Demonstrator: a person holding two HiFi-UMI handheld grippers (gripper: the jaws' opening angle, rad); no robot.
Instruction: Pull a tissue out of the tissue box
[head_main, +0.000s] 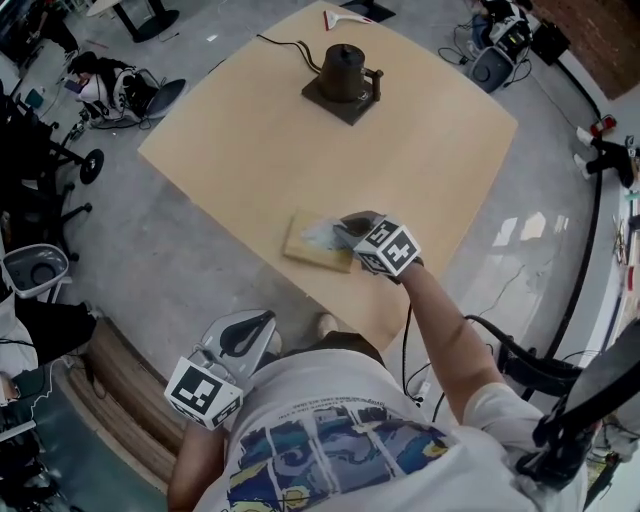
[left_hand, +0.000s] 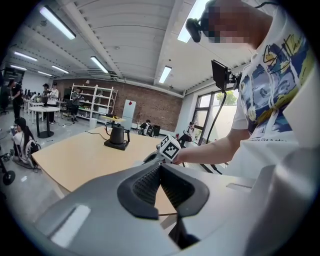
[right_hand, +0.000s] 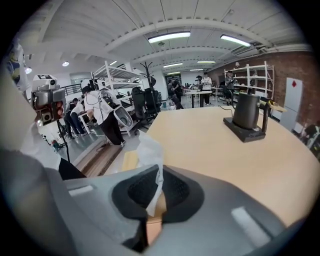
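The right gripper (head_main: 348, 232) has its jaws shut on the white tissue (right_hand: 150, 150), pinching the sheet where it stands up out of the flat, pale-yellow tissue box (head_main: 312, 248). The box lies on the wooden table (head_main: 250, 130), near the edge closest to the person and well apart from the black kettle (head_main: 345, 70) on its base at the far side. The left gripper (left_hand: 161, 169) hangs off the table beside the person's body, its jaws together on nothing.

That idle left gripper is what worries me. Nothing holds the box down, and it looks light, so I'd guess a pull could drag or lift the whole box with the sheet instead of freeing the sheet. This close to the edge, a slide toward the person could tip it off the table.

The pinch itself looks narrow — only a thin fold of tissue runs between the pads. A sharp or sideways tug might tear it and leave a scrap in the jaws. A slow pull straight up from the slot seems safer, though a second sheet may follow — I cannot see how the tissues are folded inside.
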